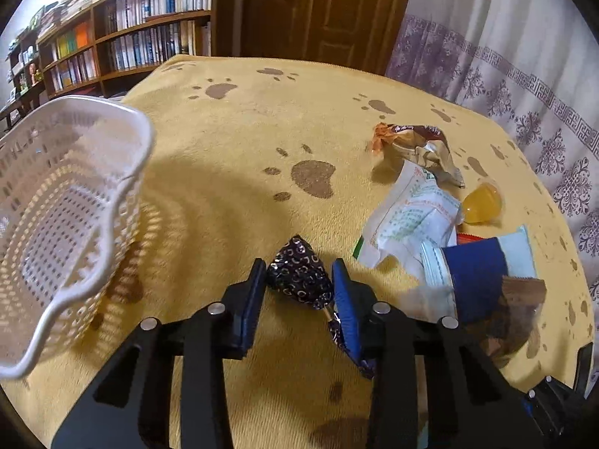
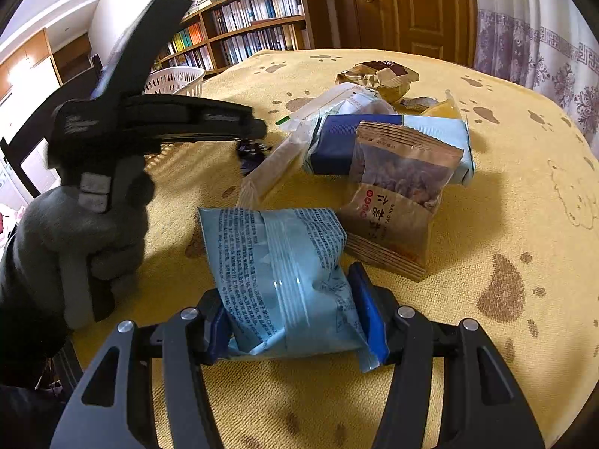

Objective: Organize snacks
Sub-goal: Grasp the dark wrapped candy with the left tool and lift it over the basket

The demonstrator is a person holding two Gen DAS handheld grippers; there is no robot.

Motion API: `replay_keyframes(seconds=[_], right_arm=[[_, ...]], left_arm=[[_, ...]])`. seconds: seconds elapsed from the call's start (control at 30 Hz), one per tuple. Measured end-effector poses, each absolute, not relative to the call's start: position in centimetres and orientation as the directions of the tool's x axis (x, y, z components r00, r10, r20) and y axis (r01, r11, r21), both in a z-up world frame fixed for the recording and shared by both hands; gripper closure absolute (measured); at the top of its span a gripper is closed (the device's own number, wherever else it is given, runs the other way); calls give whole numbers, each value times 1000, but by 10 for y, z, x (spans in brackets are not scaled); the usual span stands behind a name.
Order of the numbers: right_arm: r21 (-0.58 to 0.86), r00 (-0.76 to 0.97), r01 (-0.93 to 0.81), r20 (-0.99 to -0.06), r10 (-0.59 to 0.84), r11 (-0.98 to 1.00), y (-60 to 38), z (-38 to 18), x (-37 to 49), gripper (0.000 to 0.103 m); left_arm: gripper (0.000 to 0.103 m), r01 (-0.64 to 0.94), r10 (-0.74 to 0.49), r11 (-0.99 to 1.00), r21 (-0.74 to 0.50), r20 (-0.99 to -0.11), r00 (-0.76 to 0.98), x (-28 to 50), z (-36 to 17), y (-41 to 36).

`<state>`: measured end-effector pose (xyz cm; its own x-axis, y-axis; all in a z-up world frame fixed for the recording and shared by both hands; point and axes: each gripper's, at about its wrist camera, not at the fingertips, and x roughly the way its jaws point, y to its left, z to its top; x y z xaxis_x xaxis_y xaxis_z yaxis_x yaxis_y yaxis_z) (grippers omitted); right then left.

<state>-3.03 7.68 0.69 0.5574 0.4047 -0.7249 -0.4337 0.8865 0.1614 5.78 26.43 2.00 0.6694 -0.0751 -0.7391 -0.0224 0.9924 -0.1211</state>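
The left gripper (image 1: 299, 280) has its two blue-padded fingers (image 1: 346, 299) pinching a small dark candy (image 1: 299, 275) with a silvery pattern; the wrapper's twisted tail hangs down along the inner face of the right-hand finger; the candy sits between the fingertips, above the yellow paw-print cloth (image 1: 262, 119). Off to the left of these fingers stands a white plastic basket (image 1: 93, 194), its wavy rim just beside the left finger and nothing visible inside it. To the right of the fingers lies a heap of snacks: a white packet (image 1: 408, 220) nearest, a blue and pale box-shaped pack (image 1: 475, 273) just beyond the right fingertip, a brown bag (image 1: 520, 299) against it, a yellow jelly cup (image 1: 481, 202) farther out, and a crumpled brown and orange wrapper (image 1: 415, 142) well ahead.

The right gripper (image 2: 295, 310) pinches a pale blue packet (image 2: 280, 269) across its lower part; the packet stands up between the fingers and leans away from the camera. Ahead and to the right of these fingers lies the brown bag (image 2: 397, 194), resting partly on the blue and pale pack (image 2: 337, 142). To the left, a gloved hand (image 2: 75, 232) grips the handle of the other gripper; the basket (image 2: 176, 78) shows behind it.
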Motion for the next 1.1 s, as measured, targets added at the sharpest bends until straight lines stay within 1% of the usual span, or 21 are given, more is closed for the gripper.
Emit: replay_keyframes(seconds=[0.13,0.23,0.33,0.43,0.53,0.67,0.73,0.77,1.1], right_arm=[[158,559,-434,-726,402,887,78,7,-30,46],[155,559,-433,-726,400,888,78,7,-30,46],[148,562,-433,-727,395,889,79,7,-30,46],[148,563,-432,-727,394,890,78,7,-30,46],[147,563,-433,-727,394,890,79,7,-30,46],[148,562,-433,-727,394,889,78,7,-30,46],[149,562,-433,-727,395,889,79,7,-30,46],[150,562,-432,-726,396,889,78,7,-31,46],[139,565,-432,-729,388,891,79,7,-31,46]], left_arm=[[67,-13,-95,989,-145,-713,695,42,33,270],[67,-7,-98,990,-144,-709,698,37,37,272],[66,-17,-107,987,-161,-729,677,42,33,273],[66,-28,-141,979,-204,-762,632,53,21,271],[66,-36,-124,982,-184,-782,611,63,9,263],[66,-29,-80,992,-126,-771,632,66,9,252],[77,-19,-87,991,-129,-767,636,62,10,253],[79,-10,-104,990,-143,-765,636,59,11,253],[79,6,-121,985,-173,-667,735,22,59,270]])
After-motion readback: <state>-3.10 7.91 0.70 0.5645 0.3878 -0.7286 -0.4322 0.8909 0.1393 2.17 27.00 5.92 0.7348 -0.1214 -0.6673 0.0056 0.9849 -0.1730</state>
